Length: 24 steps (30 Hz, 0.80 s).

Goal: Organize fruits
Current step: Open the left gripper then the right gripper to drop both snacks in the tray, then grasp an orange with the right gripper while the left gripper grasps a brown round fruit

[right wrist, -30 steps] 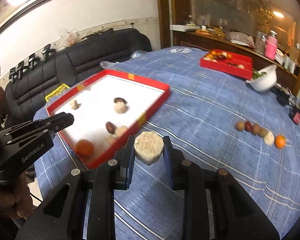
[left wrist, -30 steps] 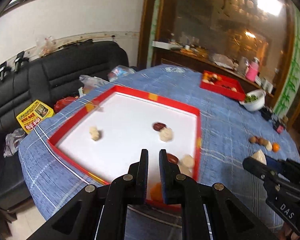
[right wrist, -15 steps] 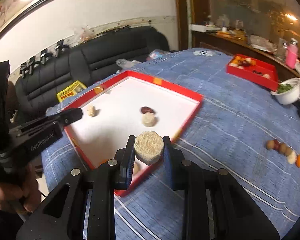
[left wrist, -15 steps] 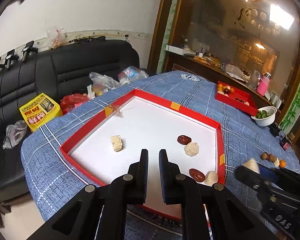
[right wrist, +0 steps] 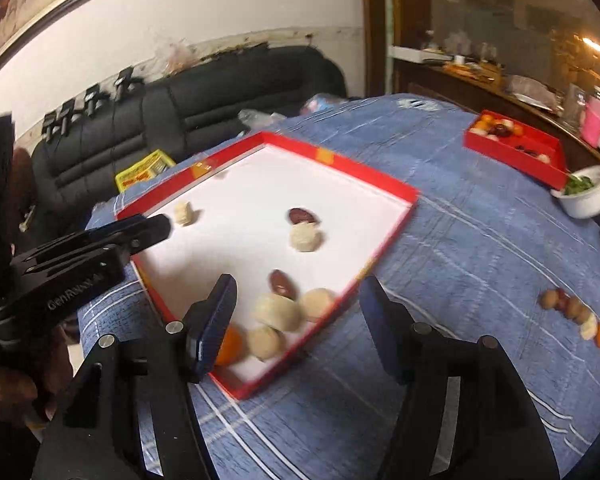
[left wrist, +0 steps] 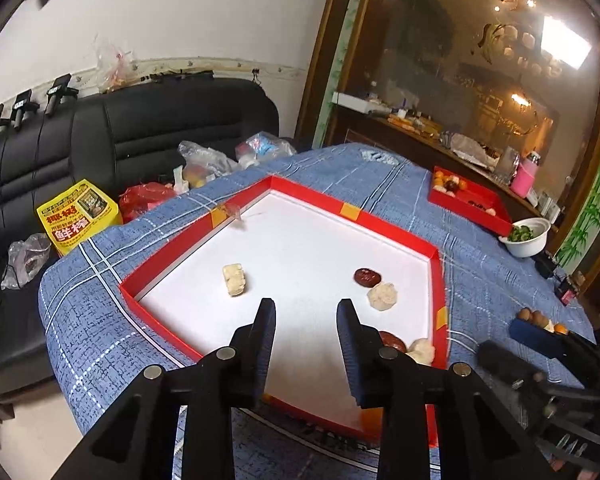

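My right gripper [right wrist: 296,300] is opening — nothing between the jaws, pale cake [right wrist: 279,312] loose at the red tray [right wrist: 380,248] near corner. Left gripper [left wrist: 306,320] opening too, empty — lift clear without nudging the pile.

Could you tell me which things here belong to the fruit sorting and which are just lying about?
Job:
large red tray
pale cakes
red dates
orange
row of loose fruits
small red tray

Lying about:
yellow box
white bowl
pink cup
plastic bags
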Each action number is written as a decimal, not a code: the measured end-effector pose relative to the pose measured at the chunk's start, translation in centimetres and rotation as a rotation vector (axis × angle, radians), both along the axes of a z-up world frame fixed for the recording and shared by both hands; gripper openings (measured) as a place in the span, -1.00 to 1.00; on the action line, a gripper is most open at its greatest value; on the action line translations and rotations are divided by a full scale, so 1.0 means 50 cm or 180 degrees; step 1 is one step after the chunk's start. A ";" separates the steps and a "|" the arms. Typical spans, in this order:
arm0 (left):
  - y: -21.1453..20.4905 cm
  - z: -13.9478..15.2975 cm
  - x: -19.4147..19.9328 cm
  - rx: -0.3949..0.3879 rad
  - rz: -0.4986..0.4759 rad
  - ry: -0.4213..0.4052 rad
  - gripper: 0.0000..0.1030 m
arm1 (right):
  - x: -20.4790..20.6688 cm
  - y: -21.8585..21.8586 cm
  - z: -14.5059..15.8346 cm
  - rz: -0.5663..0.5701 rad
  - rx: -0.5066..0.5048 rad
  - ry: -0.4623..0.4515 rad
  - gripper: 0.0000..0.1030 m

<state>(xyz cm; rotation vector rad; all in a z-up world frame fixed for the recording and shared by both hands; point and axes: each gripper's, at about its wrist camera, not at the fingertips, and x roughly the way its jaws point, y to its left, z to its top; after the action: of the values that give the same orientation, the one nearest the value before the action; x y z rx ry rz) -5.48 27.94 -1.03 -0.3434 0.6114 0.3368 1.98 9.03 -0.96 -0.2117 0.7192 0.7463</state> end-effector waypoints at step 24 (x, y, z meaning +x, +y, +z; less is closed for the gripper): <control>-0.310 -0.017 0.094 0.0246 -0.1176 0.0247 -0.24 | 0.138 -0.539 -0.062 -0.2150 0.0273 0.0466 0.24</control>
<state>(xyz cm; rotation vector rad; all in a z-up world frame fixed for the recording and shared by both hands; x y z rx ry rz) -0.80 12.44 -1.88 -0.1386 0.7214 0.0188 8.87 -17.90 -4.05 0.1660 0.8312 0.1456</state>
